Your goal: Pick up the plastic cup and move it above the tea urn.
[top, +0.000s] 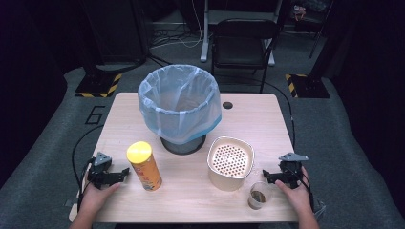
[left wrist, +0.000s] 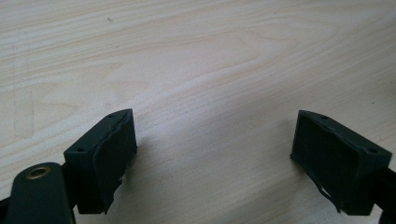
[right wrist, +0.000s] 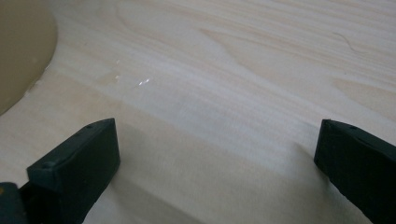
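Item: I am resting both grippers, left gripper (top: 125,171) and right gripper (top: 265,176), jaws spread wide and empty, flanking the near items: chip can (top: 144,166) left, clear cup (top: 259,194) right, ready for approach.

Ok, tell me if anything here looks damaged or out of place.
The left gripper has frayed, peeling pads with ragged edges. On the table, the chip can, bin, strainer pot and cup stand upright; nothing spilled.

Tabletop (top: 267,119) layout — bin (top: 180,109) at rear centre; can (top: 143,166) before it to the left, tub (top: 230,162) to the right, cup (top: 259,195) just right-front of the tub. Left tool (top: 125,171) beside the can — right tool (top: 265,175) near the cup.
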Available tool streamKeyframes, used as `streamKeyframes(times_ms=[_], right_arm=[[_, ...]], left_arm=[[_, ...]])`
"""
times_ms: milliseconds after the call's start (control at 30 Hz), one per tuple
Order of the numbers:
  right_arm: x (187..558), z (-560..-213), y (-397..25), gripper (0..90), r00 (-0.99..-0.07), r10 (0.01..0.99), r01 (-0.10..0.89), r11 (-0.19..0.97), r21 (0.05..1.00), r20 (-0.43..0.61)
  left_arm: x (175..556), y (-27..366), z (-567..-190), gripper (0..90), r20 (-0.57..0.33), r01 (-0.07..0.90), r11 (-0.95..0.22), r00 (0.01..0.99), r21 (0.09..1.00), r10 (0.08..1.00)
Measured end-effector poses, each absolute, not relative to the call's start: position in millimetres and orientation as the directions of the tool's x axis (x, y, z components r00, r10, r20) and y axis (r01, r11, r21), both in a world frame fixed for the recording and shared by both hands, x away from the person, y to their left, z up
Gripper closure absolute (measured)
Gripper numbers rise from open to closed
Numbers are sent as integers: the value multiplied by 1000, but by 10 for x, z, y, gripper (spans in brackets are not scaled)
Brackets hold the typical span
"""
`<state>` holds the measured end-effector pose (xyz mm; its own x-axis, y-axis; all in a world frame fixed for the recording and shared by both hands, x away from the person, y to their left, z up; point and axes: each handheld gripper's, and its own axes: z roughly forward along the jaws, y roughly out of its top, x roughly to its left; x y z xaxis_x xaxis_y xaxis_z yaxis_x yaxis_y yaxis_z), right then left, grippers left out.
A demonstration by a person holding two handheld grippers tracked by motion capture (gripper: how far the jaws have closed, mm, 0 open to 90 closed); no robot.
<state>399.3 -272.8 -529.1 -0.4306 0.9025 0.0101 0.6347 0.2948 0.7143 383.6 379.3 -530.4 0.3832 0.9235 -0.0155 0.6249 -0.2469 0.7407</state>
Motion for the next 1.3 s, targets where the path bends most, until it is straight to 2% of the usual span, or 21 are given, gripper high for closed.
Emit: streamKeyframes(times_ms=[867, 933, 1000, 1100, 1300], right_arm=[[3953, -5287, -2709, 5, -431, 902, 638, 296, 711, 11], [3936, -5288, -2701, 41, -420, 908, 631, 281, 723, 13], [3907, -5277, -2711, 155, -426, 905, 620, 280, 733, 14], [3867, -5246, -2726, 255, -404, 914, 625, 262, 735, 17], [3795, -5081, -2803, 338, -353, 932, 654, 185, 734, 80]], left_arm=[[3823, 3789, -5304, 138, -5, 621, -254, 384, 741, 923], [3824, 3787, -5309, 138, -5, 617, -251, 381, 746, 925], [3826, 3783, -5316, 138, -5, 611, -246, 378, 752, 926], [3825, 3784, -5313, 138, -5, 614, -248, 379, 750, 925], [3825, 3783, -5316, 138, -5, 611, -245, 378, 752, 926]])
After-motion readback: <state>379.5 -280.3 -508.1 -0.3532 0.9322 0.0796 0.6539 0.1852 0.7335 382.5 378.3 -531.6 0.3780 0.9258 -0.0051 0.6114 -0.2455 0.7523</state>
